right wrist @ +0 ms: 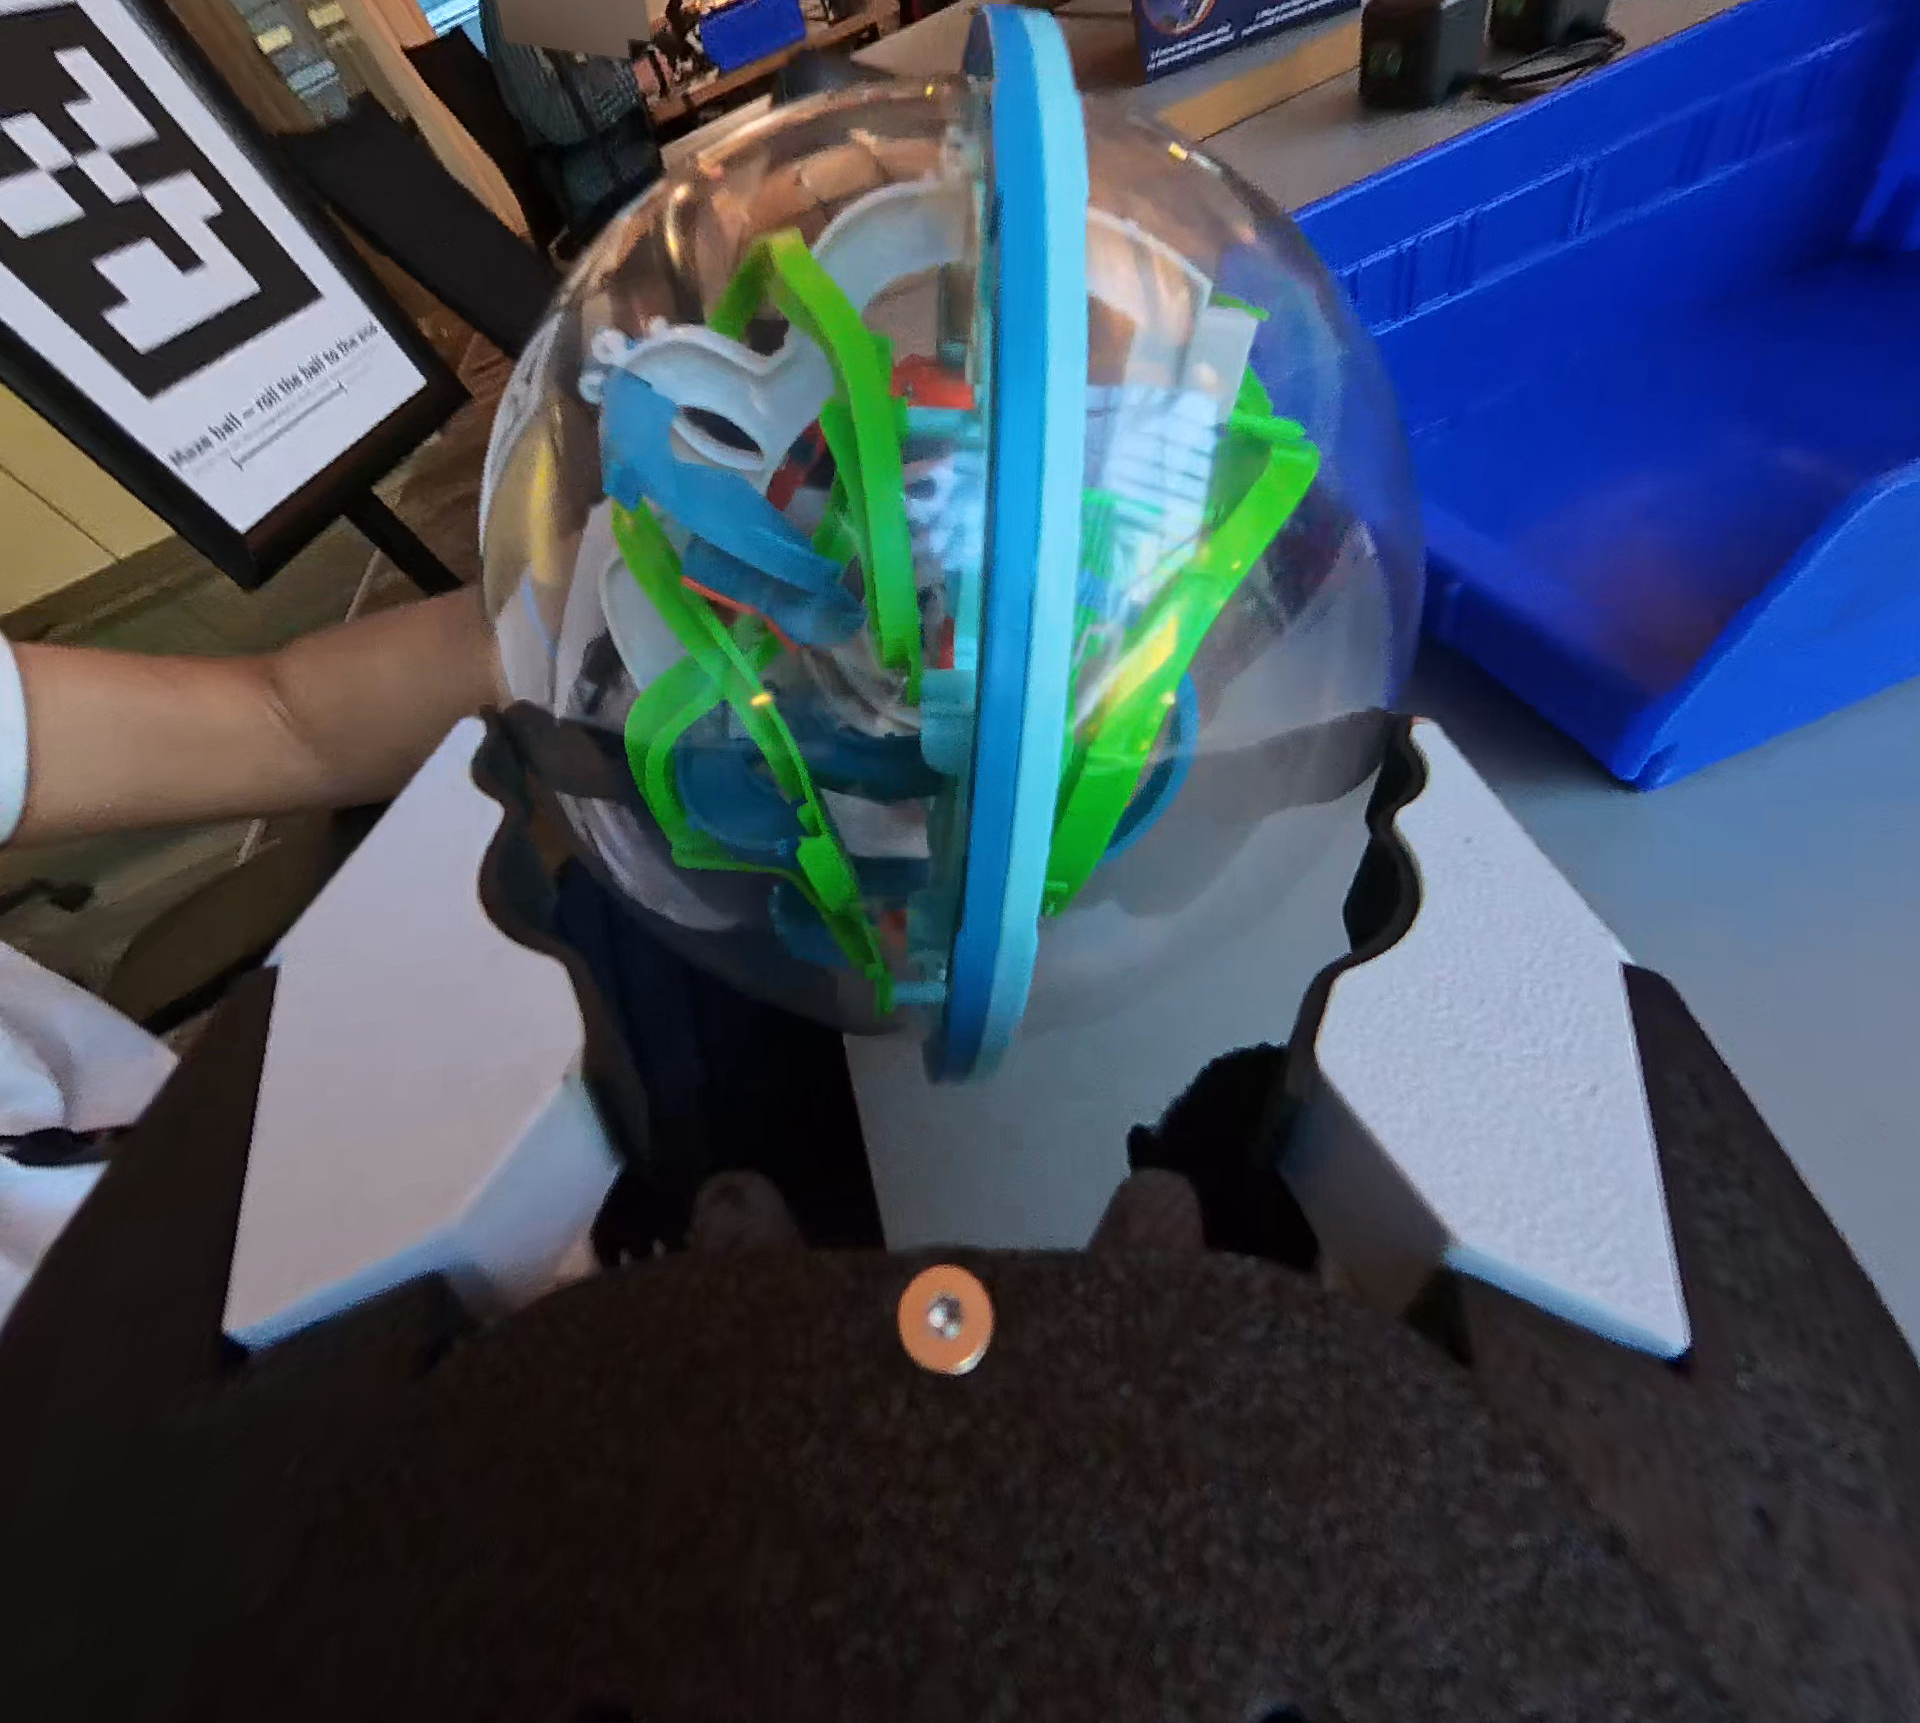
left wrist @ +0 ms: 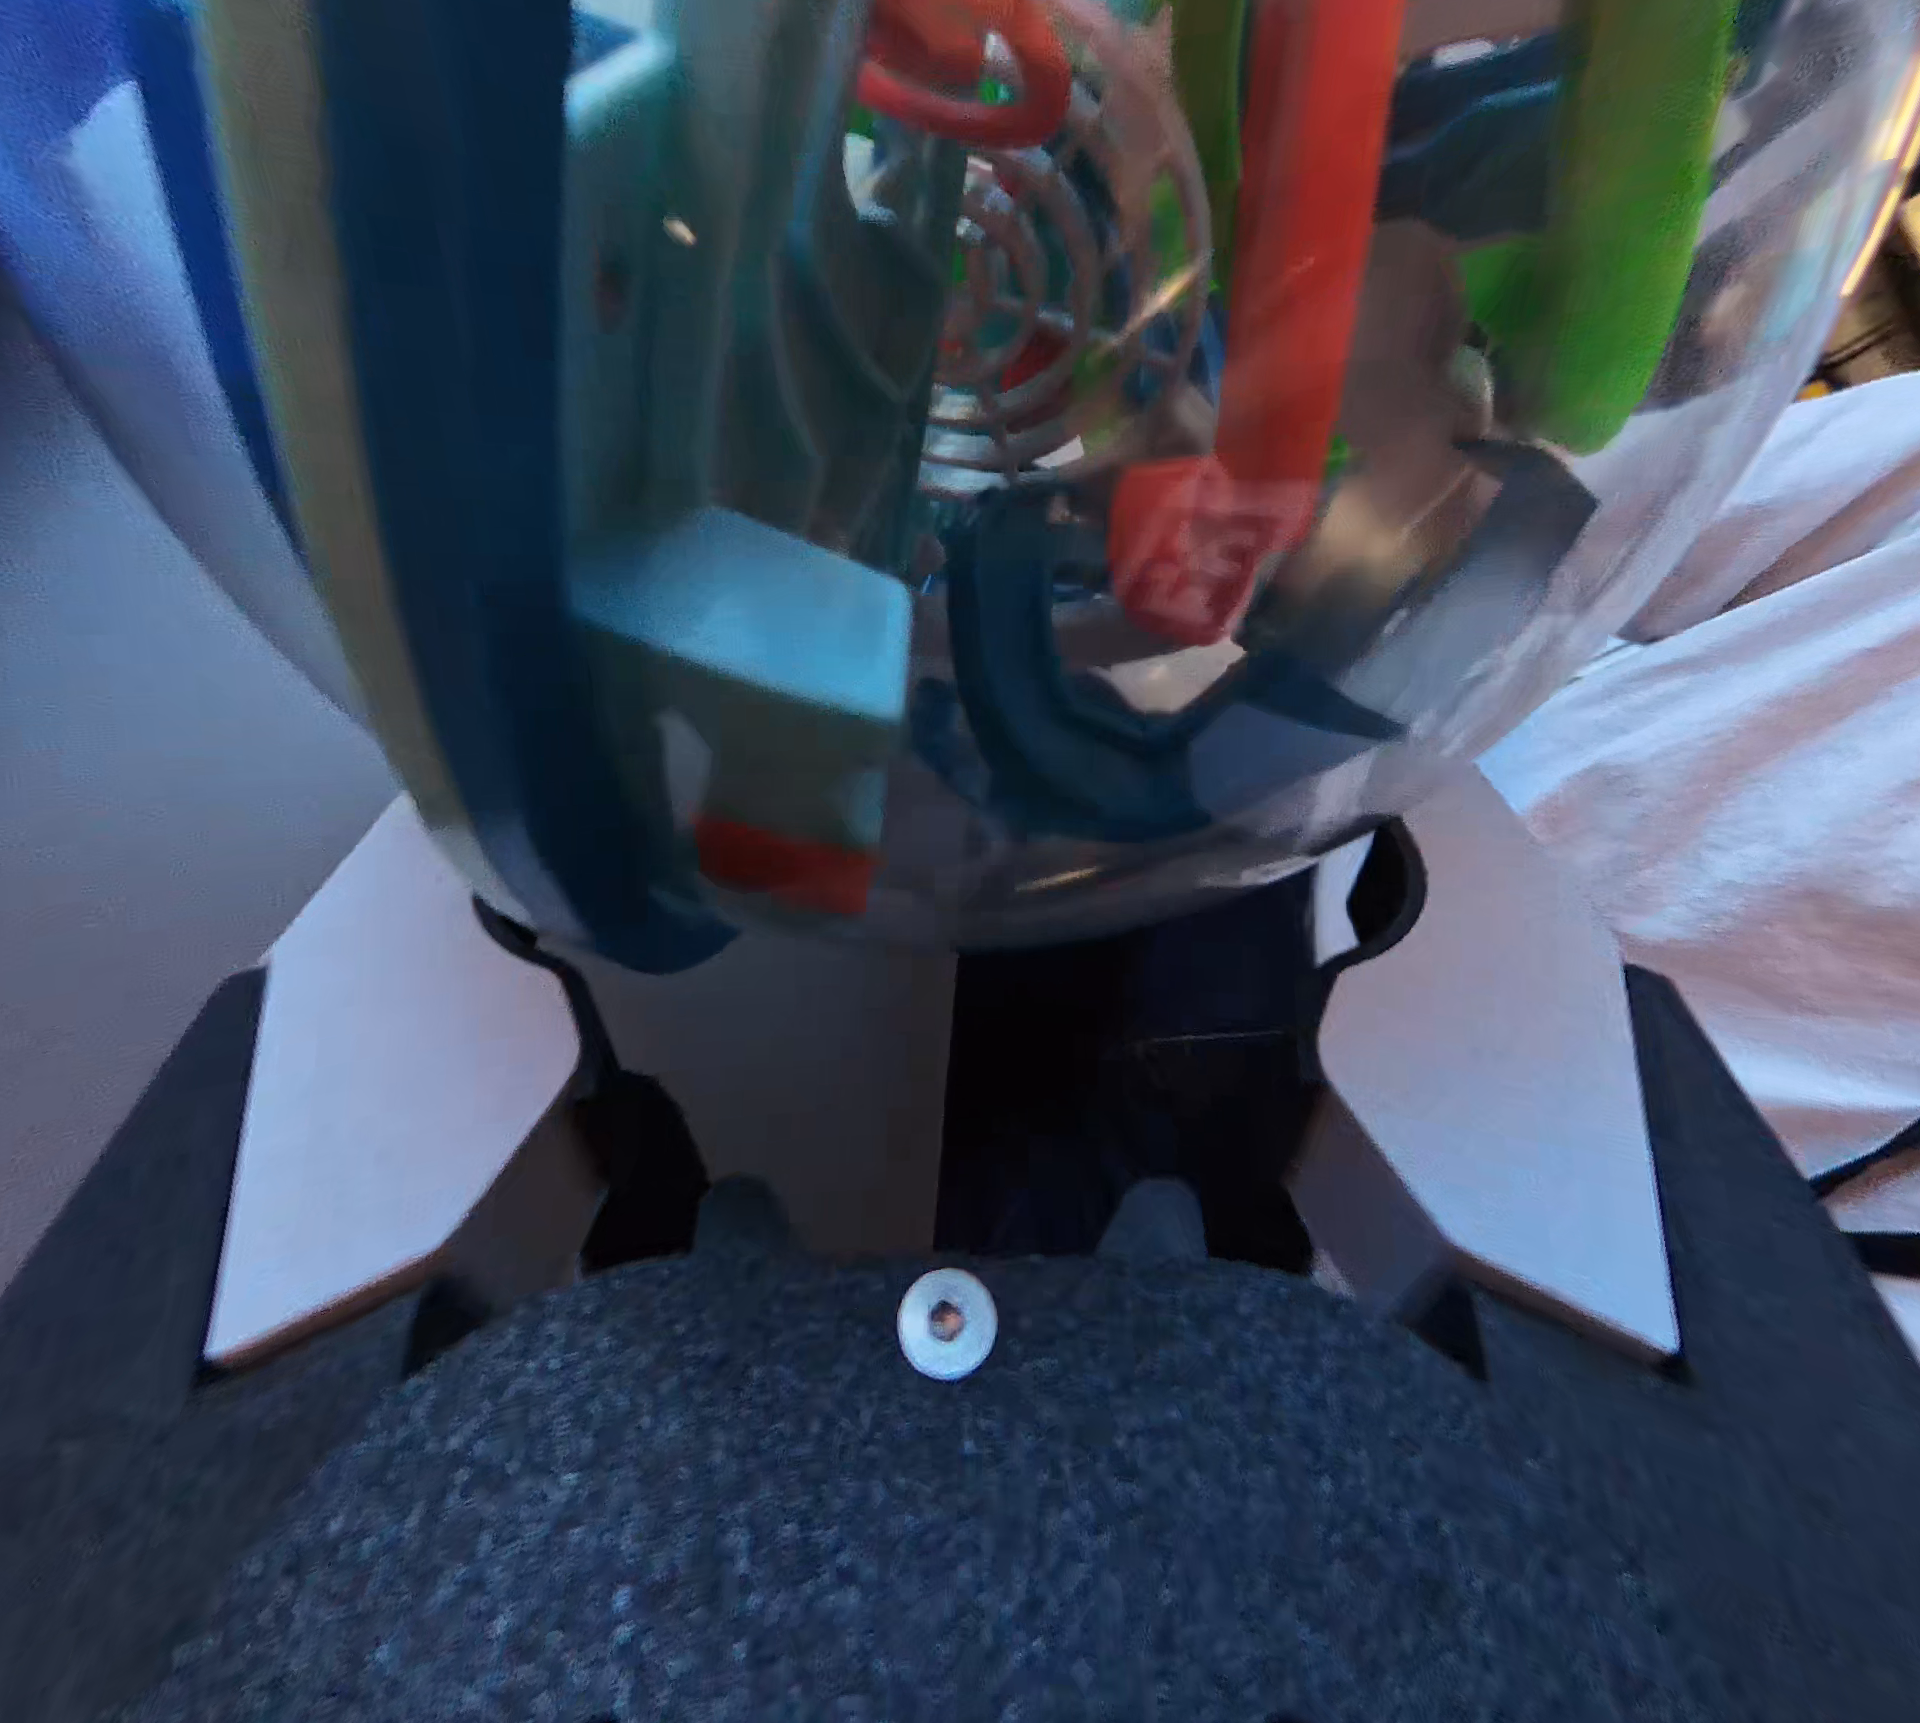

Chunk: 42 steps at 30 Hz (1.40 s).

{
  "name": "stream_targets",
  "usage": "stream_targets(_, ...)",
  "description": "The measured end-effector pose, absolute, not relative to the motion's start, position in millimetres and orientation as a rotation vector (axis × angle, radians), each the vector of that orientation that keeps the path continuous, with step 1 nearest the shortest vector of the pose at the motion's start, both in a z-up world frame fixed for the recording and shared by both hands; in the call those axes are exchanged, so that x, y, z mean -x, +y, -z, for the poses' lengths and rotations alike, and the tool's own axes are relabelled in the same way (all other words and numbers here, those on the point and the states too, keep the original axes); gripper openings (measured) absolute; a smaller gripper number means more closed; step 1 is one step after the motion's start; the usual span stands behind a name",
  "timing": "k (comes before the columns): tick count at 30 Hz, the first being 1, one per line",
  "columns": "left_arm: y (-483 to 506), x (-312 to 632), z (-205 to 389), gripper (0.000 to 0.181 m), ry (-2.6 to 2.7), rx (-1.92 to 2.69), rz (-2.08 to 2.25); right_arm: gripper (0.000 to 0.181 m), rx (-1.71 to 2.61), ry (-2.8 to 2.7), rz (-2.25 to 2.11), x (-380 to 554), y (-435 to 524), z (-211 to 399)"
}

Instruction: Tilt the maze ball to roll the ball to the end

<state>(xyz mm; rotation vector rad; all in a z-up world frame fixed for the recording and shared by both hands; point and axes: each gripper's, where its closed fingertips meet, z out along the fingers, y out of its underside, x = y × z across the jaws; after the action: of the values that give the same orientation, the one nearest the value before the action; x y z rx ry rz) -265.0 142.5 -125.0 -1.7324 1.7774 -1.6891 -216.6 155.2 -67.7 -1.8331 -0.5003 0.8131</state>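
Note:
The maze ball point(right wrist: 935, 530) is a clear sphere with a blue ring around its middle and green, blue, white and red tracks inside. My right gripper point(right wrist: 945, 738) is shut on it, one finger on each side of its lower half, with the ring standing upright. In the left wrist view the maze ball point(left wrist: 935, 323) fills the frame, blurred and very close. My left gripper point(left wrist: 945, 894) has both fingertips against its underside. I cannot pick out the small ball inside.
A blue bin point(right wrist: 1662, 426) stands on the grey table point(right wrist: 1714, 894) to the right. A framed sign point(right wrist: 156, 219) stands at the left. A person's forearm point(right wrist: 208, 728) reaches to the sphere's left side. White cloth point(left wrist: 1714, 686) lies at the right.

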Motion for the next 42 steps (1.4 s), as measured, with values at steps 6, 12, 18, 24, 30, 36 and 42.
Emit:
stream_targets(6,131.0,259.7,116.9,0.155,1.758,1.744,1.792,0.154,1.877,-0.450,-0.825,211.6,149.8,56.7)
stream_targets(12,124.1,260.3,112.9,0.154,1.733,1.755,1.901,0.154,1.913,-0.398,-0.835,212.1,150.0,49.5)
stream_targets(18,122.7,261.9,116.2,0.153,1.738,1.758,1.910,0.154,1.939,-0.408,-0.830,213.4,149.6,52.2)
stream_targets(24,129.5,261.9,123.5,0.151,1.783,1.713,1.758,0.154,1.870,-0.521,-0.766,214.7,150.2,54.5)
stream_targets(30,139.5,264.2,139.4,0.150,1.822,1.696,1.574,0.154,1.893,-0.638,-0.711,216.8,152.8,70.6)
stream_targets(36,149.4,266.3,148.7,0.149,1.807,1.683,1.481,0.155,1.886,-0.658,-0.726,220.9,161.5,73.6)
stream_targets(42,158.8,264.4,163.9,0.139,1.843,1.656,1.203,0.154,1.796,-0.477,-0.948,217.8,173.1,47.7)
